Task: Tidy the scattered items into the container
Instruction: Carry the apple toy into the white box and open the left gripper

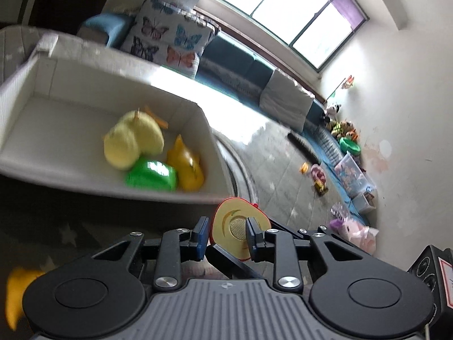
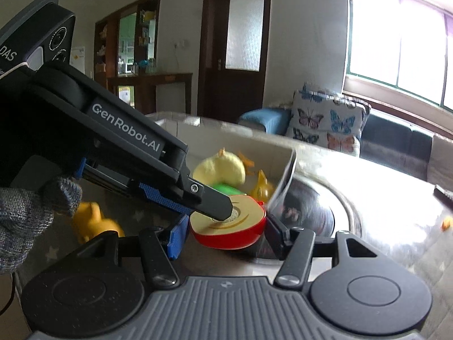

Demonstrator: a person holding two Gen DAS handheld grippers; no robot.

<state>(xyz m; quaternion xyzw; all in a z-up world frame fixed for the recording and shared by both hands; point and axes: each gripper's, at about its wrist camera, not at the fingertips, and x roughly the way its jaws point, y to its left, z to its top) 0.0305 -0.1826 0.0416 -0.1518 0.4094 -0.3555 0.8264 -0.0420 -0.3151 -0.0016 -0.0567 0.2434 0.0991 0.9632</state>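
Observation:
A toy apple half [image 1: 229,212], red skin with a pale yellow cut face, hangs just in front of the white fabric bin [image 1: 113,189]. My left gripper [image 1: 226,233] is shut on it, with the pads on either side. In the right wrist view the left gripper [image 2: 223,212] comes in from the left, one finger pressed on the cut face of the apple half [image 2: 240,218]. My right gripper [image 2: 225,236] is shut on the same piece at its left and right edges. One of its fingers [image 1: 235,263] shows under the apple. The bin holds a yellow plush duck [image 1: 133,138], a green toy [image 1: 153,175] and an orange toy [image 1: 187,167].
A yellow toy [image 2: 93,221] lies on the grey star-patterned mat [image 2: 136,215] to the left. A shiny round metal surface [image 2: 311,206] sits right of the bin [image 2: 271,153]. A gloved hand [image 2: 25,218] holds the left gripper. A sofa and cushions stand behind, and toys lie along the far wall [image 1: 351,170].

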